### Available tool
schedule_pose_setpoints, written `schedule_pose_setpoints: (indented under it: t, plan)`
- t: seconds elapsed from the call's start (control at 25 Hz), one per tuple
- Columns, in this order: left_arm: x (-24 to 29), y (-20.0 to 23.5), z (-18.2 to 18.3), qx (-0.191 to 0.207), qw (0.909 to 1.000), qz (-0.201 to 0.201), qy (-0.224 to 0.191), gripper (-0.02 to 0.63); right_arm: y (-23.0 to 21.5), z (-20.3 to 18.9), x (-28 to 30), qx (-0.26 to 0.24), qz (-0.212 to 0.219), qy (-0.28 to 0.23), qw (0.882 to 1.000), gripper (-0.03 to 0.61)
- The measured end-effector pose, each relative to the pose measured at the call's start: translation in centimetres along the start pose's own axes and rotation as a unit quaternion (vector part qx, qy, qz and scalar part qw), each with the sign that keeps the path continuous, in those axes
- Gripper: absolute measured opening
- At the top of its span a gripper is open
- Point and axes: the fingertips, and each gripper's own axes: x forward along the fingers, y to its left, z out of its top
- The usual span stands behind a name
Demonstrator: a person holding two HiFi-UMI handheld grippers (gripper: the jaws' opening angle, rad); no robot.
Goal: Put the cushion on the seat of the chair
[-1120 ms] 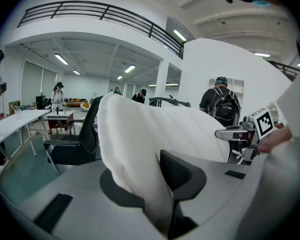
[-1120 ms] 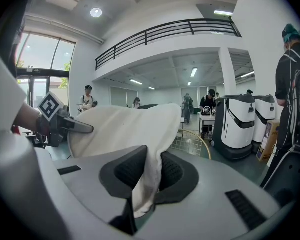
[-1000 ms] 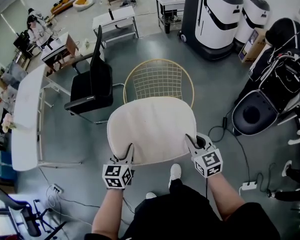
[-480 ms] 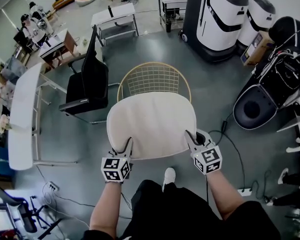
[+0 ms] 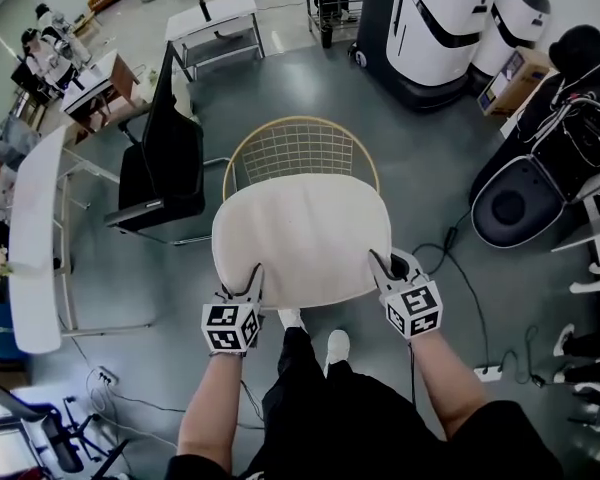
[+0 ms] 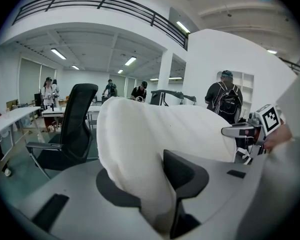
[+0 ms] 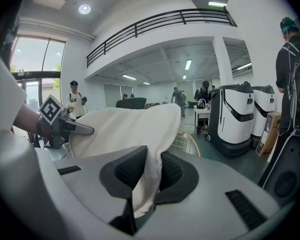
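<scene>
— What have the grippers got?
— Both have the near edge of the cream cushion (image 5: 302, 238). The right gripper (image 7: 149, 176) is clamped tight on it: a fold of the fabric is pinched between its two pads, with hardly a gap.
— And the left?
— The left gripper (image 6: 152, 184) has a thicker fold between its jaws. They have just been opening wider, yet the fabric fills the gap and touches both pads, so it grips too.
— Where is the cushion?
— Spread out ahead of the grippers, over the seat of the gold wire chair (image 5: 300, 146). Only the chair's round back shows beyond its far edge. I cannot tell whether it rests on the seat.
— Further off?
— A black office chair (image 5: 160, 163) to the left of it, and two white machines (image 5: 442, 23) behind.
</scene>
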Motion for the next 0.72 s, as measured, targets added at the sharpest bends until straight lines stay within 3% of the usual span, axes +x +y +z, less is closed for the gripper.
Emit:
schedule_pose_setpoints:
  t: [0.32, 0.72]
  plan:
    - [4.7, 3.7, -0.4, 0.008, 0.9997, -0.008, 0.022, 0.176, -1.0, -1.3, 4.8, 0.014, -0.028, 0.026, 0.999, 0.060]
    - [14.1, 7.9, -4.5, 0.019, 0.9977, -0.031, 0.057, 0.195, -3.9, -7.2, 12.8, 0.036, -0.054, 0.061, 0.996, 0.061]
